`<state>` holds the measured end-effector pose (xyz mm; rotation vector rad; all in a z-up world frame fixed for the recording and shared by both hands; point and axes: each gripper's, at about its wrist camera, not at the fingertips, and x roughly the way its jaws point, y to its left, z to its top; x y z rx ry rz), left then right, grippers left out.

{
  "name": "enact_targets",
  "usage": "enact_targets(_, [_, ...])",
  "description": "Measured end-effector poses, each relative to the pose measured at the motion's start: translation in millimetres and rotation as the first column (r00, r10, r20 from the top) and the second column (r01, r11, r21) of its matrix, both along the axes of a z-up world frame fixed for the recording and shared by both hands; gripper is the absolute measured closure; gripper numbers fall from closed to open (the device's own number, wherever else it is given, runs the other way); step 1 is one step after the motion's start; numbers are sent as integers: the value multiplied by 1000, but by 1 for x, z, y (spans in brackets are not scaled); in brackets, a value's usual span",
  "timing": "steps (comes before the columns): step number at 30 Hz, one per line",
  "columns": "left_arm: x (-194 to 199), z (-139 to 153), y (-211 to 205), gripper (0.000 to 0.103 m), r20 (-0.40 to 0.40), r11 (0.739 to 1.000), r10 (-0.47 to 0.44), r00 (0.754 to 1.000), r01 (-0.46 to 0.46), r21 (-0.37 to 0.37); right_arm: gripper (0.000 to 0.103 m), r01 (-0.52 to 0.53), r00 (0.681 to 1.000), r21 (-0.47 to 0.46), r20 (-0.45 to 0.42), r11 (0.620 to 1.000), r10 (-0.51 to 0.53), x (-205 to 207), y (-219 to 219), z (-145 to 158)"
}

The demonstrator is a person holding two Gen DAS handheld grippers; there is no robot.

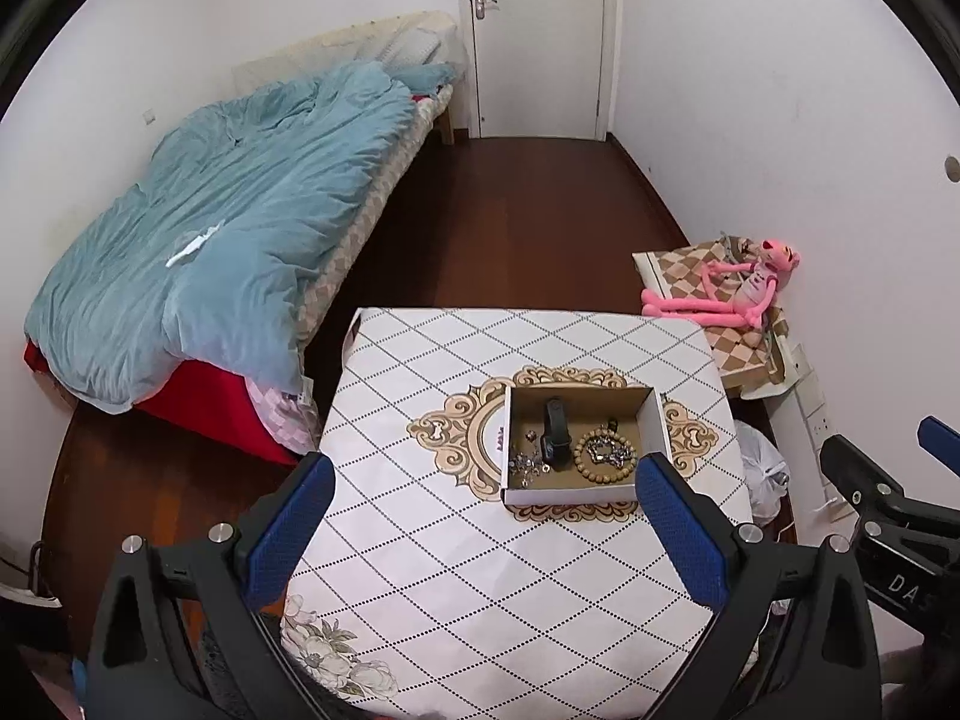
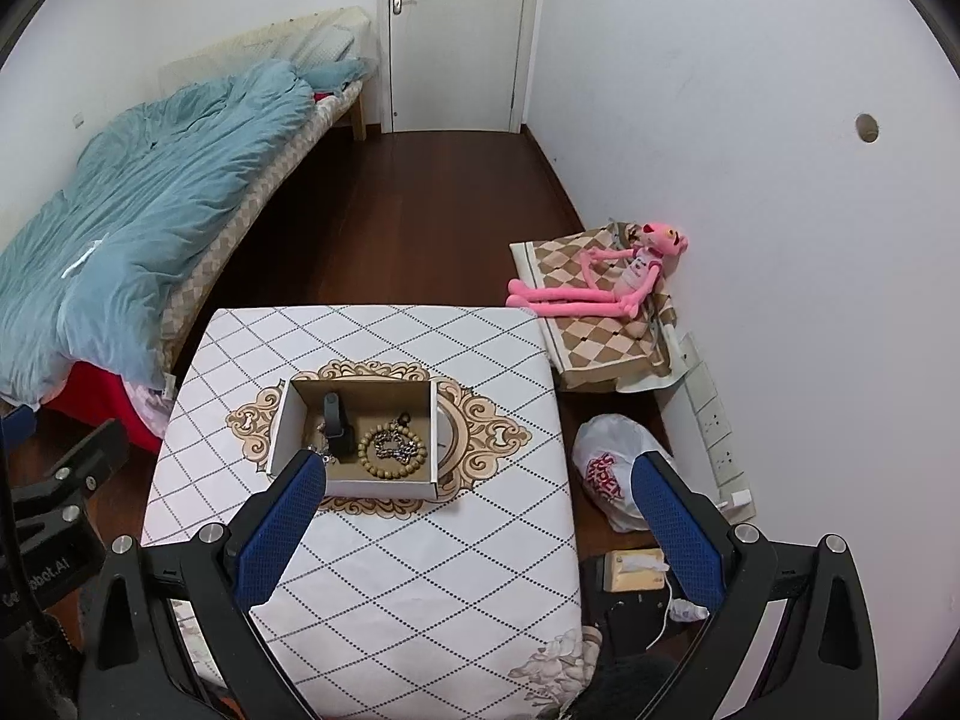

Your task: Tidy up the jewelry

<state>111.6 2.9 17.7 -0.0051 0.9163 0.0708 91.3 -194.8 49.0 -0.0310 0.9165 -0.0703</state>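
Observation:
A small open cardboard box (image 1: 654, 420) (image 2: 282, 420) sits in the middle of a table covered with a white diamond-pattern cloth (image 1: 420, 540) (image 2: 480, 540). In it lie a black wristband watch (image 1: 555, 429) (image 2: 336, 420), a wooden bead bracelet (image 1: 581, 461) (image 2: 366, 457), a silver chain (image 1: 609, 453) (image 2: 396, 447) and small silver pieces (image 1: 525, 465). My left gripper (image 1: 486, 480) is open and empty, held above the table in front of the box. My right gripper (image 2: 477, 480) is open and empty, to the right of the box.
A bed with a blue duvet (image 1: 228, 222) (image 2: 120, 210) stands at the left. A pink plush toy (image 1: 750, 288) (image 2: 618, 282) lies on a checkered cushion by the right wall. A white plastic bag (image 2: 606, 474) and a power strip (image 2: 714, 420) are on the floor at the right. A closed door (image 1: 540, 36) is at the back.

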Motion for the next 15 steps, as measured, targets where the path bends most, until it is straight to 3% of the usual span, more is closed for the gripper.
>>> enact_targets(15, [2, -10, -2, 1, -30, 1000, 4, 1000, -4, -8, 0, -1, 1000, -5, -28, 1000, 1, 8, -2, -12])
